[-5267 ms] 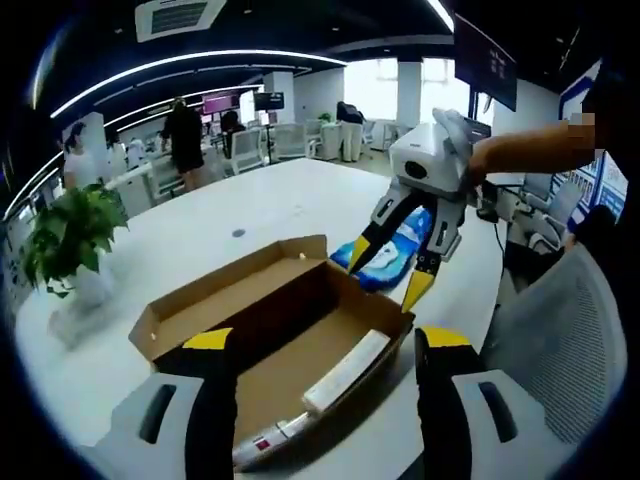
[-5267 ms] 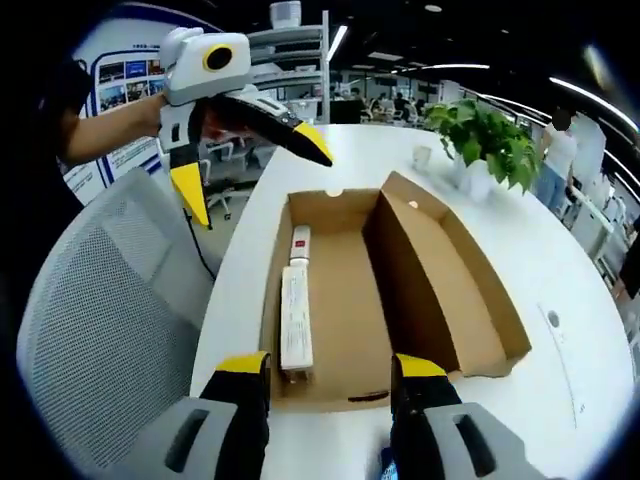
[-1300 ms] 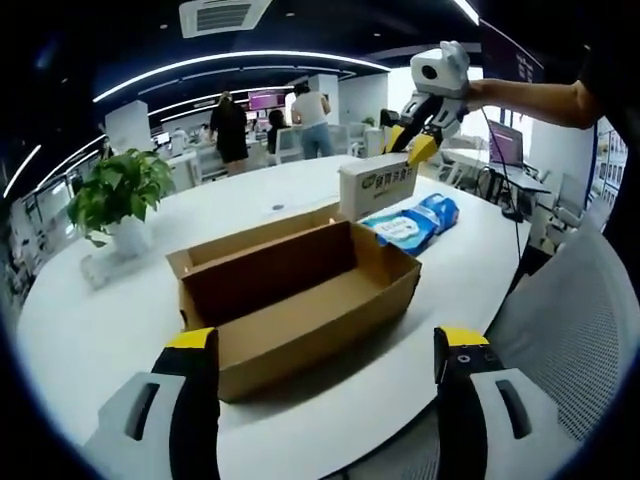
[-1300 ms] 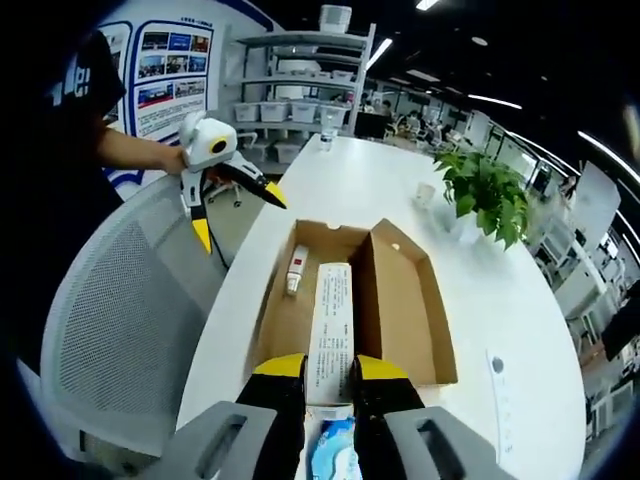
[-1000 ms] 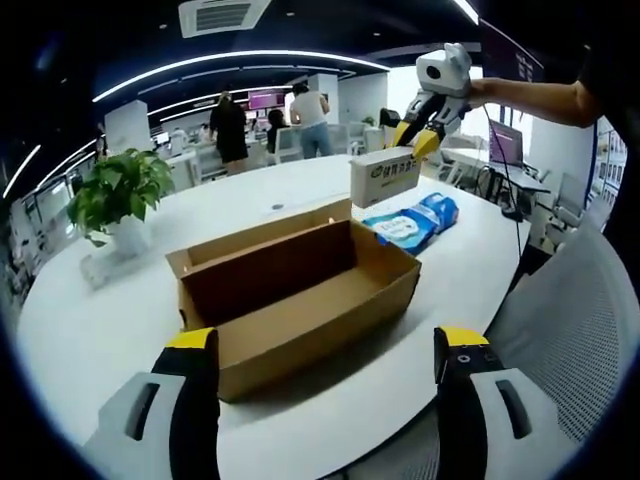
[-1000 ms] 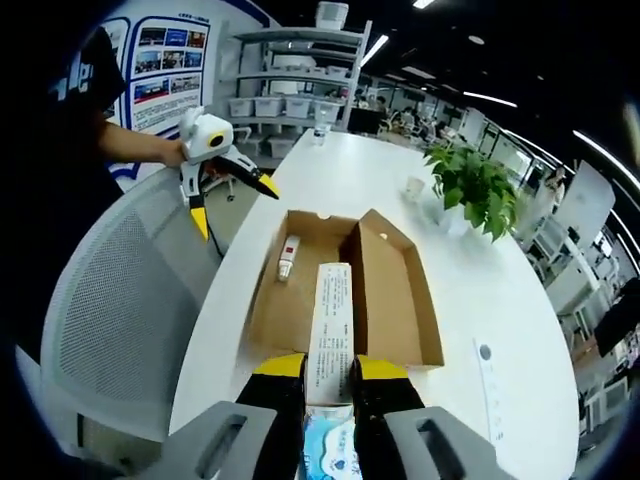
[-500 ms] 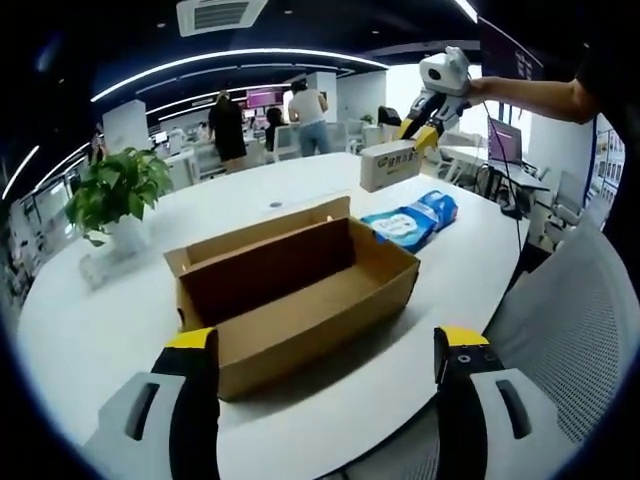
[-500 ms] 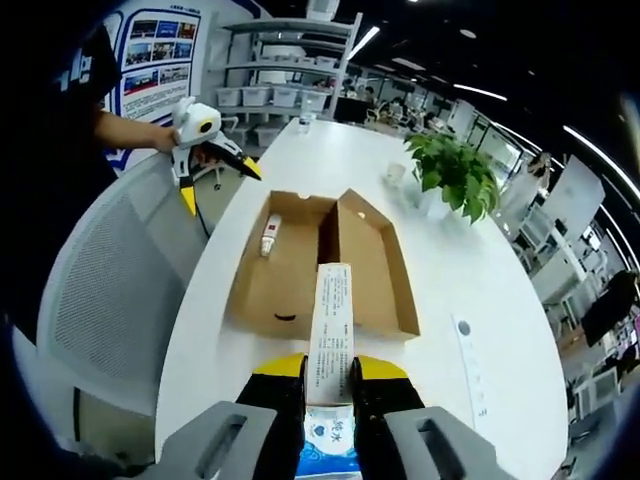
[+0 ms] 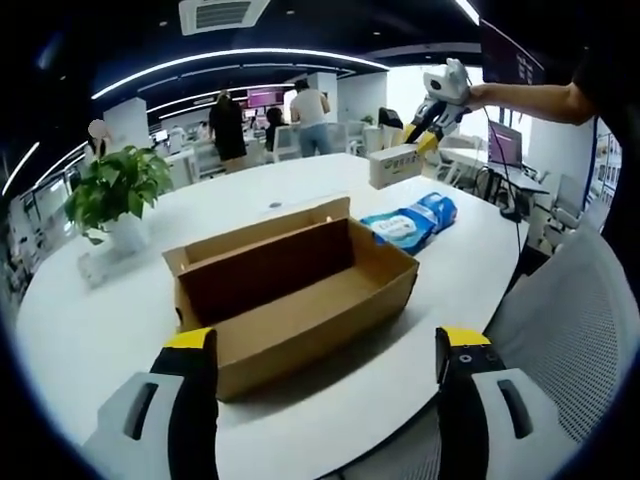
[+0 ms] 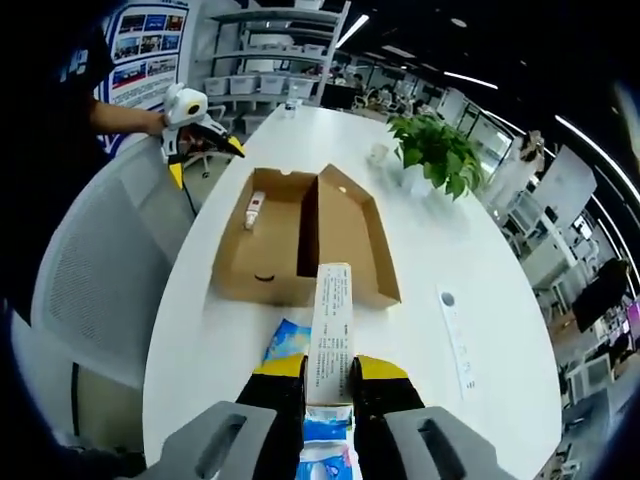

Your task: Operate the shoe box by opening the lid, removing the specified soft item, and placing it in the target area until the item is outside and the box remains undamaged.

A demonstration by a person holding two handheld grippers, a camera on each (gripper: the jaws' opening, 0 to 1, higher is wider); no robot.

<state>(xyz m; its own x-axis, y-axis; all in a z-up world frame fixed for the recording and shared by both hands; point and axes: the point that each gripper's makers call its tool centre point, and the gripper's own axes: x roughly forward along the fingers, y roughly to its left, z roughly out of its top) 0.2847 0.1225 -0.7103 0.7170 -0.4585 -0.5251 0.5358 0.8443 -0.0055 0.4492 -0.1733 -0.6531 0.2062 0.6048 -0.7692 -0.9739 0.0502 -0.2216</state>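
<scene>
The left gripper (image 9: 320, 375) hangs off the near side of the shoe box (image 9: 290, 290), its jaws spread wide with nothing between them. The box lies open on the white table (image 9: 110, 330) just ahead of those jaws, lid folded back on the far side, a small tube (image 10: 253, 210) left on its floor.

Further right, up and past the box's far end, the right gripper (image 10: 330, 385) is lifted clear of the table with its jaws pressed onto a long narrow carton (image 10: 331, 330). It is gripped at one end, so the long axis runs straight out from the jaws toward the box, and the free end sticks out unsupported.

Below that gripper, on the table beside the box, lies the blue soft pack (image 9: 412, 222), which I take to be the soft item already out; its long axis runs away from the left gripper, slanting right.

The carton looks light and stiff, printed card that should take a firm pinch but could dent. Held by the end it may swing; a grip nearer the middle would be steadier. The pack looks floppy and a bit slick, best taken across its middle.
</scene>
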